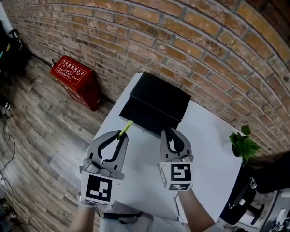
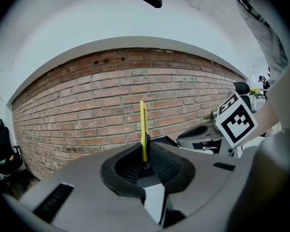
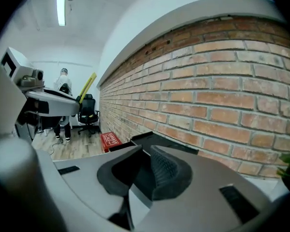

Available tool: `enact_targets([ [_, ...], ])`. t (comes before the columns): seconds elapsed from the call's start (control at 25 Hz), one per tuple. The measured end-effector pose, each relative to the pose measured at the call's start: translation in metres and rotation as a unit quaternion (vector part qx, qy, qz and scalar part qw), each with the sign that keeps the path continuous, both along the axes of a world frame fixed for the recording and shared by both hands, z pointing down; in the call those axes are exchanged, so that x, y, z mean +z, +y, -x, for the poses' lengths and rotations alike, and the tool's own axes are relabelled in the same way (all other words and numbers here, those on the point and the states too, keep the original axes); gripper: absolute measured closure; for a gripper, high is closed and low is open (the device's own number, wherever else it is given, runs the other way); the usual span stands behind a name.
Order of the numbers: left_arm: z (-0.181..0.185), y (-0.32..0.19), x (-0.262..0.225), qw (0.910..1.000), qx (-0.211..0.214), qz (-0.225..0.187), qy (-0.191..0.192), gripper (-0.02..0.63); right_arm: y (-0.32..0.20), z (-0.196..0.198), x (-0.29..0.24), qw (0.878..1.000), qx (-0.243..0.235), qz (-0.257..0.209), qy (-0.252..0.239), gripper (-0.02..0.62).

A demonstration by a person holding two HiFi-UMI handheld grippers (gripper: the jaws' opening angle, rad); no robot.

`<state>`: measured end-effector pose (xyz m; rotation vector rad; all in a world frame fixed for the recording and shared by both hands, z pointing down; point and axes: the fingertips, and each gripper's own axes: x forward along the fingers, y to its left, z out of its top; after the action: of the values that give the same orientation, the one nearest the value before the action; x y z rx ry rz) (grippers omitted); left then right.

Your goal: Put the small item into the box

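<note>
A thin yellow strip-like item sticks out of my left gripper, which is shut on its lower end. In the left gripper view the item stands upright between the pads of that gripper. The black box lies open at the far end of the white table, just beyond both grippers. My right gripper hovers beside the left one, shut with nothing in it. In the right gripper view the gripper points at the box, and the yellow item shows at the left.
A brick wall runs behind the table. A red case stands on the wooden floor against the wall at the left. A small green plant sits at the table's right edge. A black office chair and a person are far off.
</note>
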<state>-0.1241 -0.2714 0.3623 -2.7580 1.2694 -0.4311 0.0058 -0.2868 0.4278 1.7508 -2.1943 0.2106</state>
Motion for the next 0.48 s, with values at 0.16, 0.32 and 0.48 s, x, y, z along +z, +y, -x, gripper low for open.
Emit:
enact_targets([
  [0.16,-0.008,0.008,-0.015,0.9999,0.008,-0.008,0.002,0.545,0.011,-0.020,-0.028,1.000,0.009,-0.027,-0.008,0.528],
  [0.32,-0.014,0.014,-0.030,0.9997,0.016,-0.020,0.001,0.545,0.023,-0.041,-0.053,0.998,0.023,-0.053,-0.004,0.530],
  [0.48,-0.016,0.019,-0.041,0.9994,0.018,-0.028,0.001,0.545,0.033,-0.058,-0.072,0.997,0.035,-0.068,-0.007,0.531],
])
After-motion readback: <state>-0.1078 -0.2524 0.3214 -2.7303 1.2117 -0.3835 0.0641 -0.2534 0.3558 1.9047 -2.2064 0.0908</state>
